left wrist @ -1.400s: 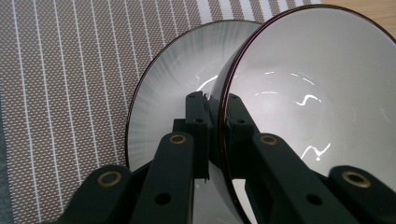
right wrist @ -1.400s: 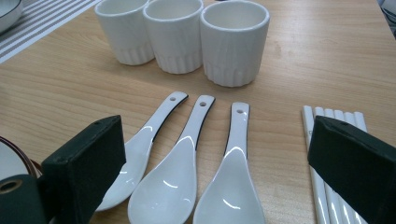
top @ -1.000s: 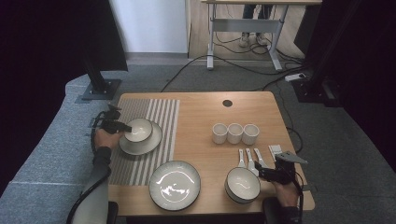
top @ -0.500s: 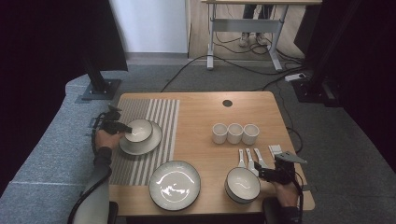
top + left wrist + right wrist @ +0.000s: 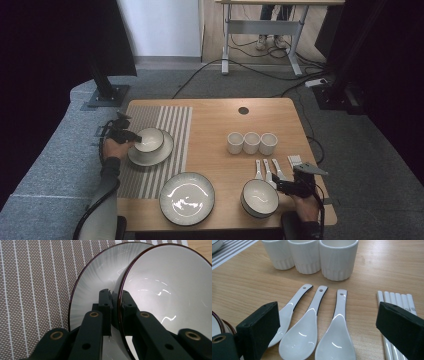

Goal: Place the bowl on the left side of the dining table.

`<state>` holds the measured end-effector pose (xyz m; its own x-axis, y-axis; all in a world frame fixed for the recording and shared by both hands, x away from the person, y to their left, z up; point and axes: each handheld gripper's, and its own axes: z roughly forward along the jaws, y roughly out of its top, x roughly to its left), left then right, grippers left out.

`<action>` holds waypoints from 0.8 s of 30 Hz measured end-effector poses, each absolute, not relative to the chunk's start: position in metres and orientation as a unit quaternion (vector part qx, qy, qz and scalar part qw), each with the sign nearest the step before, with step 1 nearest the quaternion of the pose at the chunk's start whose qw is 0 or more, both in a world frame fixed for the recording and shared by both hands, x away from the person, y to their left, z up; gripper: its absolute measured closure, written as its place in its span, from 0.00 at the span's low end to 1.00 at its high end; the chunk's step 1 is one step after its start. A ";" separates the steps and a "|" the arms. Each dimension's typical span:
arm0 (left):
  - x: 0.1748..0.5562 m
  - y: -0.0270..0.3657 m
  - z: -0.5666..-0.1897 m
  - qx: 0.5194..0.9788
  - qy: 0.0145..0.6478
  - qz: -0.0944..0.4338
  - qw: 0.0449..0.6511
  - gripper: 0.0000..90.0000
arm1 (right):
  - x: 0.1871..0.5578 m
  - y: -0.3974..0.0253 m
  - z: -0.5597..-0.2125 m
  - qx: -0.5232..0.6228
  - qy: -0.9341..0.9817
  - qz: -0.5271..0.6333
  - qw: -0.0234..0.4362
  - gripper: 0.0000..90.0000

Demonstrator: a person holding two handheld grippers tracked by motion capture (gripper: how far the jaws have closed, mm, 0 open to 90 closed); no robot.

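The pale wooden worktop (image 5: 215, 125) carries a grey woven placemat with white stripes (image 5: 170, 130) on its 9 o'clock side. At the mat's 9 o'clock edge sits a shallow white plate with a dark rim (image 5: 159, 154), and in it stands the small white bowl with a dark rim (image 5: 150, 139). A larger white dark-rimmed plate (image 5: 187, 198) lies at 6 o'clock, half on the mat, and a second white bowl (image 5: 260, 198) stands at about 5 o'clock.

The person's left forearm comes up from 7 o'clock, its hand level with the plate; the left hand-held gripper (image 5: 115, 300) reaches in from 9 o'clock and is clamped narrowly on the small bowl's near rim, one jaw inside, one outside. That bowl's far side is cut off in the left gripper view. The right hand rests at the worktop's 5 o'clock corner, and the right hand-held gripper (image 5: 329, 327) gapes wide, holding nothing, above three white ceramic spoons (image 5: 312, 322) lying side by side. Just beside them at 3 o'clock lie white chopsticks (image 5: 395, 301), partly hidden by a jaw.

Three white ribbed cups (image 5: 308, 255) stand touching in a row beyond the spoons, their tops cut off. Bare wood lies open between the cups and the mat.
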<state>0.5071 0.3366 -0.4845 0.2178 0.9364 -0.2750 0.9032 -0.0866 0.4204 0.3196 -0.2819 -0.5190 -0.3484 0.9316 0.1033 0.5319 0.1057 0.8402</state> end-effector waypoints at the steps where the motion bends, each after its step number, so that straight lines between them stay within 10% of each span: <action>1: 0.507 0.337 -0.485 0.736 0.624 0.031 0.261 0.90 | 0.320 -0.282 -0.519 0.519 0.705 0.421 0.237 0.06; 15: 0.493 0.336 -0.463 0.749 0.584 0.106 0.295 0.25 | 0.320 -0.281 -0.521 0.517 0.710 0.418 0.234 0.06; 24: 0.463 0.324 -0.431 0.771 0.522 0.149 0.334 0.08 | 0.320 -0.281 -0.523 0.518 0.713 0.412 0.230 0.06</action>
<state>0.4632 0.3243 -0.4308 0.4107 0.9039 -0.1195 0.7053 -0.2319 0.6699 0.3203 -0.2815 -0.5233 -0.3566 0.9290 0.0989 0.5494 0.1228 0.8265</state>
